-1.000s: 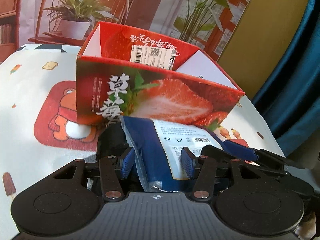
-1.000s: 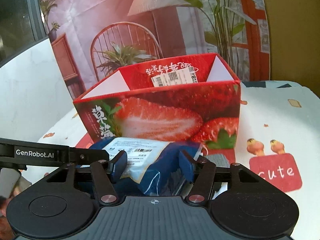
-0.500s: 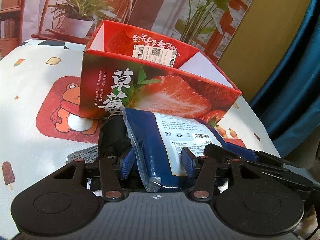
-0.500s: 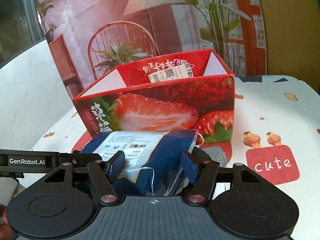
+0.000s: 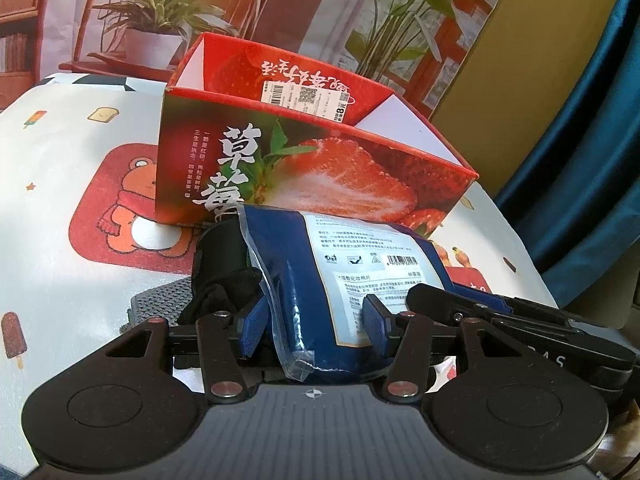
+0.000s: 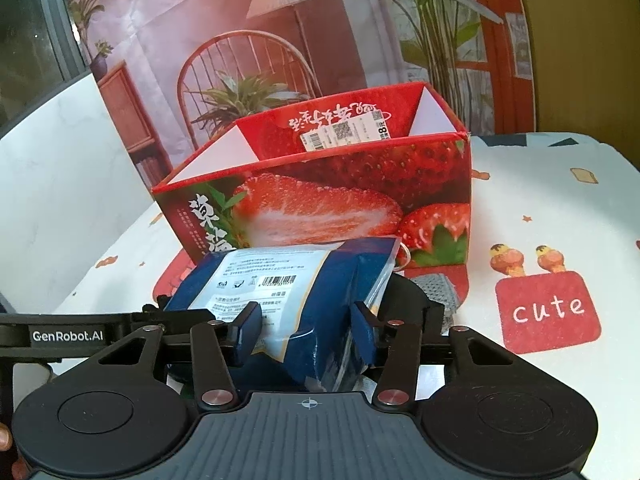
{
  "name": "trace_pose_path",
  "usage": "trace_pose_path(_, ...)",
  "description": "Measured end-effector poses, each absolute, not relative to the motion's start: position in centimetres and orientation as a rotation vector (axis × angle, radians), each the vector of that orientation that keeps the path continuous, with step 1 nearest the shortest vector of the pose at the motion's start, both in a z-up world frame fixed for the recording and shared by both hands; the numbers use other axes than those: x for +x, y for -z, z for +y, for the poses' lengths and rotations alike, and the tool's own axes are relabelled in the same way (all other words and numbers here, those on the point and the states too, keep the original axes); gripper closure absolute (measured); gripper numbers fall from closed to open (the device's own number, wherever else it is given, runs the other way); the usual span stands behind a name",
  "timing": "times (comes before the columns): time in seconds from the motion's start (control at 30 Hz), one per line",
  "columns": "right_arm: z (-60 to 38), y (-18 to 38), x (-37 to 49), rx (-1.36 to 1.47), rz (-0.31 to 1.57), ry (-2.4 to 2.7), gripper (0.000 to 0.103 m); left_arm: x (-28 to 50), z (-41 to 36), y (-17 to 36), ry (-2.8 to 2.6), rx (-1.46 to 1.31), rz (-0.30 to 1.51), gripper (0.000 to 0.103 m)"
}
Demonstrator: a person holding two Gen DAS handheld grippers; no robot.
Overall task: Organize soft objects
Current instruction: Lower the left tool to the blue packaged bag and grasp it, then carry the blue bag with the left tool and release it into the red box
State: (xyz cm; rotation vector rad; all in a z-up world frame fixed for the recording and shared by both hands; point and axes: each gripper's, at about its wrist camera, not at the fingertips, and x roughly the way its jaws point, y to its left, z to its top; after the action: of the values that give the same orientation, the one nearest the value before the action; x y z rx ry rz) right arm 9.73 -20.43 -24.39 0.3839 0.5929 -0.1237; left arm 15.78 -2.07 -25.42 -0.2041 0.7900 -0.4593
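Both grippers had the blue packet between their pads: your left gripper clamped one end at a middling spread, and your right gripper was closing its jaws on the other end, its pads pressed into the wrapper. You held the packet just in front of the open strawberry box, below its rim, label side up. Under it lay a black cloth item and a grey knitted piece on the cartoon-print tablecloth.
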Motion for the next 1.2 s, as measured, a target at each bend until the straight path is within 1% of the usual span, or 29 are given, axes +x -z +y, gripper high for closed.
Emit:
trace_pose_path(0.17, -20.4, 24.2, 9.6, 0.395, 0.581, 0.116, 0.063, 15.6, -2.0, 25.3, 0.483, -0.207, 0.783, 0.049)
trace_pose_path(0.27, -20.7, 24.0, 9.1, 0.433, 0.538, 0.101, 0.071, 15.3, -1.9, 25.0, 0.493, -0.21, 0.765, 0.051)
trace_pose_path(0.43, -20.6, 23.4, 8.7, 0.433, 0.5, 0.093, 0.074, 14.7, -1.8, 24.1, 0.504, -0.205, 0.72, 0.054)
trace_pose_path(0.67, -20.6, 22.0, 7.8, 0.422, 0.404, 0.09, 0.076, 13.6, -1.5, 22.6, 0.539, -0.192, 0.631, 0.054)
trace_pose_path(0.9, -20.6, 19.8, 7.5, 0.381, 0.325, 0.067, 0.076, 13.1, -1.9, 19.8, 0.543, -0.133, 0.527, 0.054)
trace_pose_path(1.2, -23.3, 15.6, 10.8, 0.376, 0.273, 0.004, 0.076, 16.0, -2.2, 15.8, 0.544, -0.123, 0.452, 0.054)
